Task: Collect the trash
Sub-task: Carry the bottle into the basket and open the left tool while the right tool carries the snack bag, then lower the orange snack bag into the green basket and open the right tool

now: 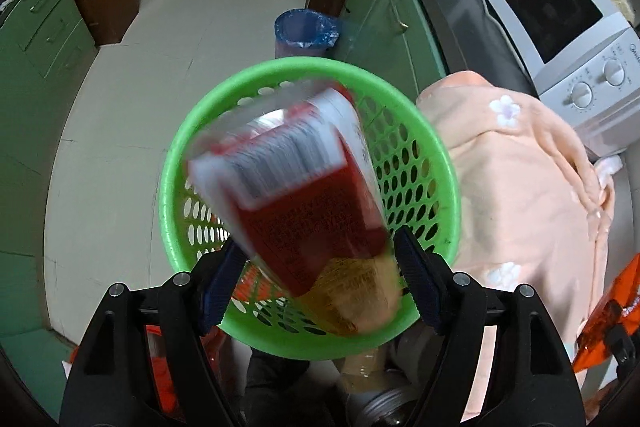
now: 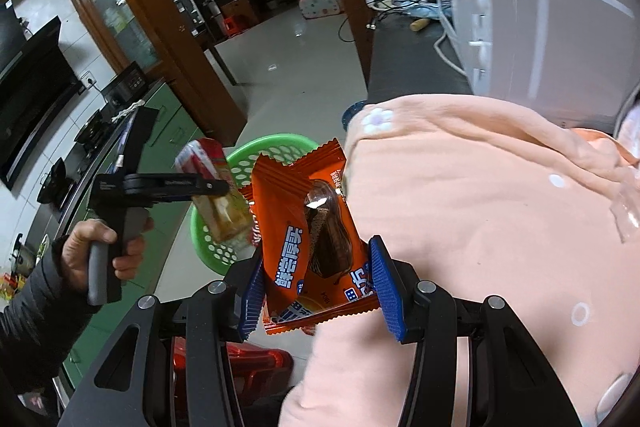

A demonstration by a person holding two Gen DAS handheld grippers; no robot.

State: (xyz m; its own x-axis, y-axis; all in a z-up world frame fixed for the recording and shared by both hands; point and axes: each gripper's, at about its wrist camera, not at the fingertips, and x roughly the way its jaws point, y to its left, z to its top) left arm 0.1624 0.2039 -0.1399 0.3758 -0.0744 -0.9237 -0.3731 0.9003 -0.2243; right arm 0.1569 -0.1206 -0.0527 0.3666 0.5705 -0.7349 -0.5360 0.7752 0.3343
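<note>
A green perforated basket (image 1: 240, 83) (image 2: 276, 143) sits below both grippers. A red and yellow snack package (image 1: 304, 195) (image 2: 208, 163) stands between the jaws of my left gripper (image 1: 320, 267) (image 2: 218, 187), right over the basket. The package is smeared with motion while the basket is sharp, and the pads stand just off its sides, so it looks loose. My right gripper (image 2: 316, 283) is shut on an orange snack wrapper (image 2: 296, 227) (image 1: 612, 303), held to the right of the basket beside a peach garment (image 2: 480, 207).
The peach garment (image 1: 520, 187) lies on a dark counter with a white microwave (image 1: 560, 7) (image 2: 540, 27) behind it. A blue-lined bin (image 1: 306, 31) stands on the floor beyond the basket. Green cabinets flank the tiled floor. A hand (image 2: 100, 247) grips the left gripper's handle.
</note>
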